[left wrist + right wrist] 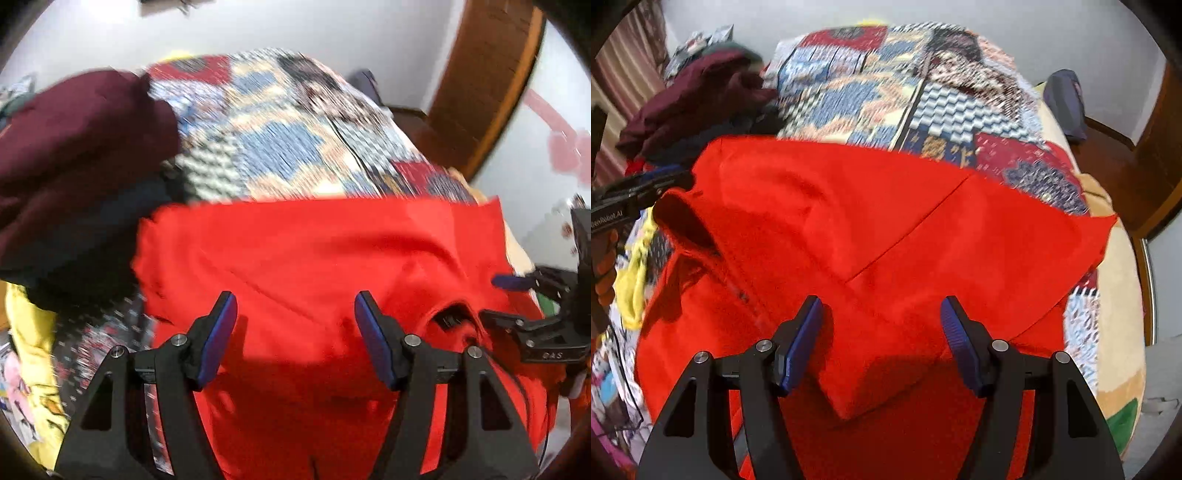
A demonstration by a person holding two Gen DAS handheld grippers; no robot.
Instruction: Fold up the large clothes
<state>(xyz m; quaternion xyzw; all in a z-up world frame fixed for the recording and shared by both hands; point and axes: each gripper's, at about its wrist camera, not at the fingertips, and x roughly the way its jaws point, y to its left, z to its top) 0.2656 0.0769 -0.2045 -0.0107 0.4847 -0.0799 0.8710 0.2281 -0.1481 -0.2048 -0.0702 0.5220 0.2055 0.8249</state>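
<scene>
1. Red fabric garment point(295, 251), large, lies spread on a bed covered by a patchwork quilt point(266, 140) of blue, red and cream blocks.
2. Left hand-held gripper point(295, 332): blue-padded fingers apart, above the red cloth, gripping nothing.
3. Right hand-held gripper point(882, 339): fingers apart, likewise over the cloth, nothing between them.
4. Dark maroon garment point(74, 147) lies heaped on the quilt beyond the red one.
5. Yellow cloth point(33, 332) lies beside it at the bed's left edge.
</scene>
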